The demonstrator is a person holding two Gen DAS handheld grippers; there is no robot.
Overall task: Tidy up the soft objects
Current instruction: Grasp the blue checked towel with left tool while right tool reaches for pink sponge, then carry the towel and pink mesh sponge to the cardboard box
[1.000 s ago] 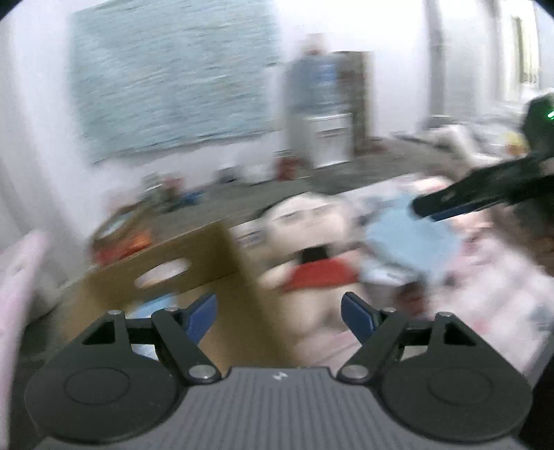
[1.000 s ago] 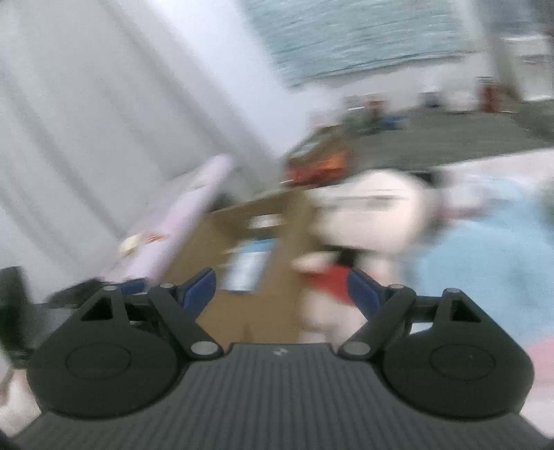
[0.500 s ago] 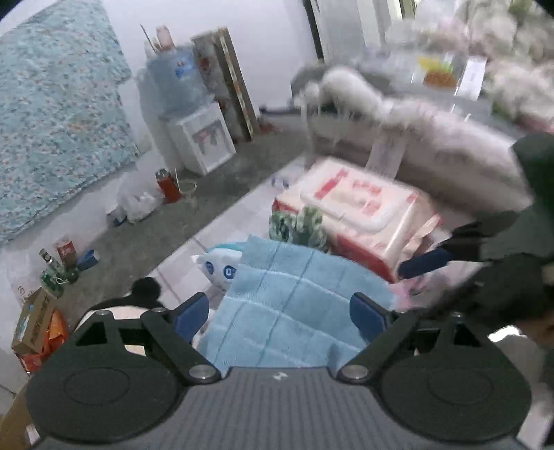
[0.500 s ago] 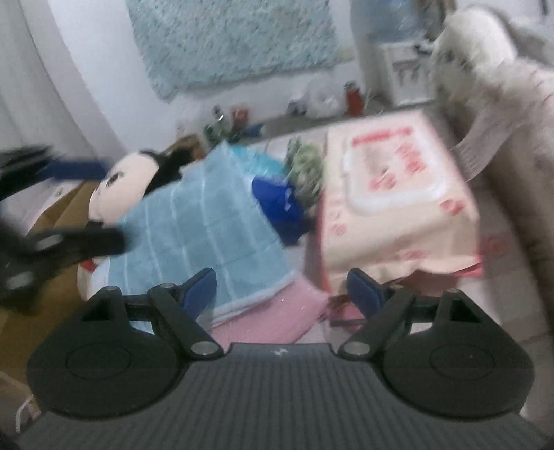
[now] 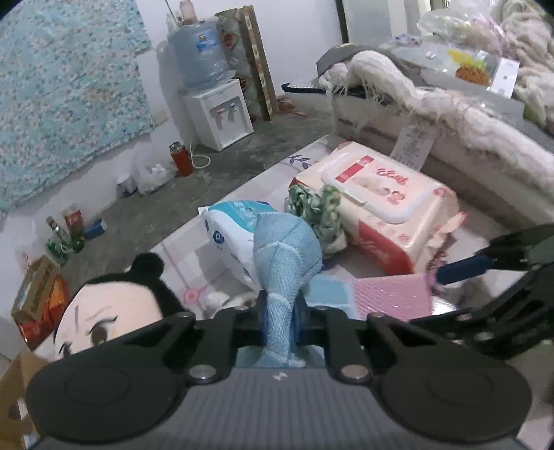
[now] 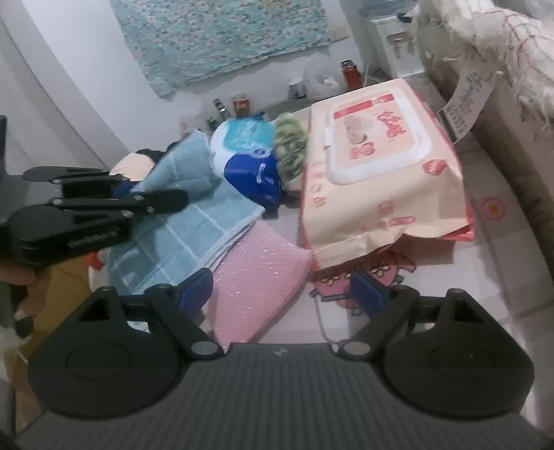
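Left wrist view: left gripper (image 5: pixel 281 313) pinches the blue towel (image 5: pixel 284 256).
Its jaws have just closed on a bunched fold; beside the towel, right gripper (image 6: pixel 281 292) gapes, empty, above the pink cloth (image 6: pixel 258 277).

White plastered wall (image 5: pixel 152 20) behind; pale blue speckled fabric hanging (image 5: pixel 65 86) pinned across it. Bare grey concrete floor (image 5: pixel 221 173). White water dispenser (image 5: pixel 220 114) topped by a blue translucent bottle (image 5: pixel 197 55) stands at the wall, tall patterned boards (image 5: pixel 256 59) leaning beside it. Red flask (image 5: pixel 180 159) on the floor nearby. Shaggy cream throw (image 5: pixel 432 100) draped over grey furniture, right. Light dim, even.
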